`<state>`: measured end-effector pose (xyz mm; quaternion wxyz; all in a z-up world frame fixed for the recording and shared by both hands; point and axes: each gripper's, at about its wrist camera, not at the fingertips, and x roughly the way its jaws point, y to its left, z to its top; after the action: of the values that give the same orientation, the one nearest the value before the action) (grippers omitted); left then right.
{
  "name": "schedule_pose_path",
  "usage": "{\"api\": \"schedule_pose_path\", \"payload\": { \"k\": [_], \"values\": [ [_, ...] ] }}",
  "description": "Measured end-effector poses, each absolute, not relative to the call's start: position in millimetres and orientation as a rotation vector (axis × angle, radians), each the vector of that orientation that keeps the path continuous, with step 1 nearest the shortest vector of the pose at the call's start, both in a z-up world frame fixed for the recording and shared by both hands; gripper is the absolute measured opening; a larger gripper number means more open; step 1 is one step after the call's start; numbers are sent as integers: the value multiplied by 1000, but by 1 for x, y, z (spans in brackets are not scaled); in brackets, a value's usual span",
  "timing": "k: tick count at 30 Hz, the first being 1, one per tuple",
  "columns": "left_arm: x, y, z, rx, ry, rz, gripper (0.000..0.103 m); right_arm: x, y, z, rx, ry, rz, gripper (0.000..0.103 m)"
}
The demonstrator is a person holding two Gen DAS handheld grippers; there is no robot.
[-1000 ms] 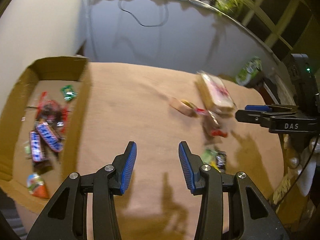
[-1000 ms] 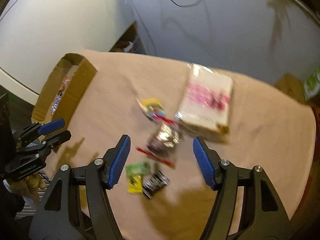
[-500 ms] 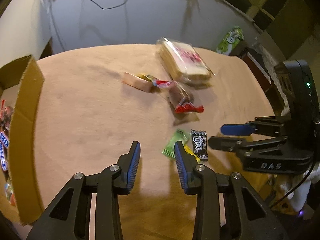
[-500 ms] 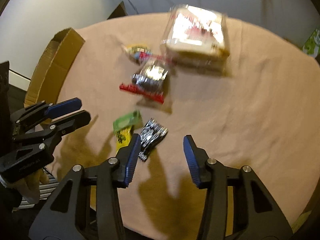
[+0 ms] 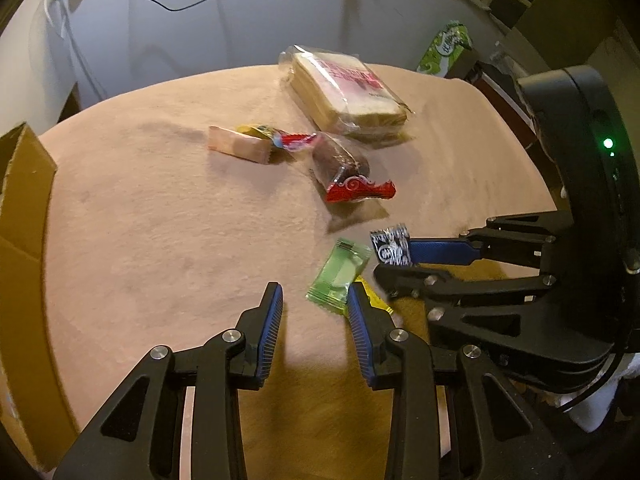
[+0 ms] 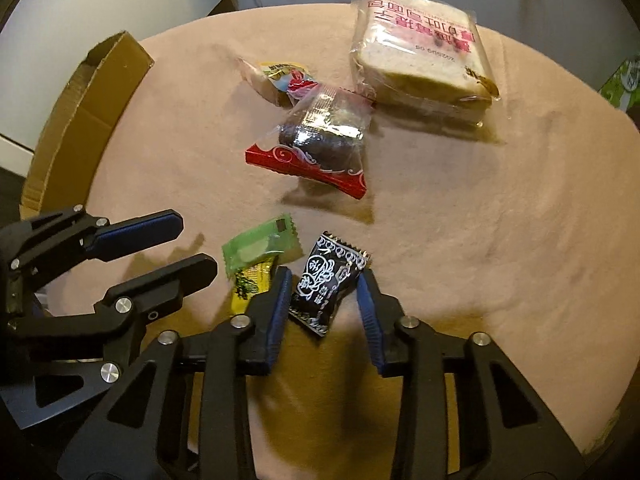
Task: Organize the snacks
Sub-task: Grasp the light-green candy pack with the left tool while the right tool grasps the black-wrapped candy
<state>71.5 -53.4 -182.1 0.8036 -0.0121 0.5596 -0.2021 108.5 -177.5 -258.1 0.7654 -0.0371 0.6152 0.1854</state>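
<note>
Three small candies lie near the front of the peach-clothed table. My right gripper (image 6: 325,276) points down over the black candy (image 6: 326,280), its jaws closing with both pads touching the wrapper's sides. That gripper (image 5: 394,264) also shows in the left wrist view, with the black candy (image 5: 390,246) at its tips. My left gripper (image 5: 315,294) stands open over bare cloth. Its right fingertip (image 5: 354,296) is at the edge of the green candy (image 5: 338,276), which partly covers a yellow candy (image 6: 252,280).
Farther back lie a dark cake in a clear, red-ended wrapper (image 6: 324,136), a tan wafer pack (image 5: 238,146), a colourful candy (image 6: 286,74) and a bag of sliced bread (image 6: 420,44). A cardboard box (image 5: 24,184) stands at the left. A green carton (image 5: 444,46) sits beyond the table.
Both grippers dropped toward the small candies. The right jaws narrowed around the black candy. The left jaws narrowed too, and its view swung right, away from the box.
</note>
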Motion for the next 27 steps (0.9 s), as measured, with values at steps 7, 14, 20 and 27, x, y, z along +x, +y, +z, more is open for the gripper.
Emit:
{"api": "schedule_pose_path", "payload": {
  "k": [7,14,20,27],
  "values": [
    [81,-77,-191,60,1198,-473,32,108,-198,-259,-51,1339,383,24],
    [90,-92,-203,140,1202,-474,35,111,-206,-258,-34,1348,367,25],
    [92,-90,-203,162,1193,-461,24,115,-200,-260,-46,1351,370,25],
    [93,-77,-202,114,1195,-454,19,115,-191,-258,-96,1339,366,25]
  ]
}}
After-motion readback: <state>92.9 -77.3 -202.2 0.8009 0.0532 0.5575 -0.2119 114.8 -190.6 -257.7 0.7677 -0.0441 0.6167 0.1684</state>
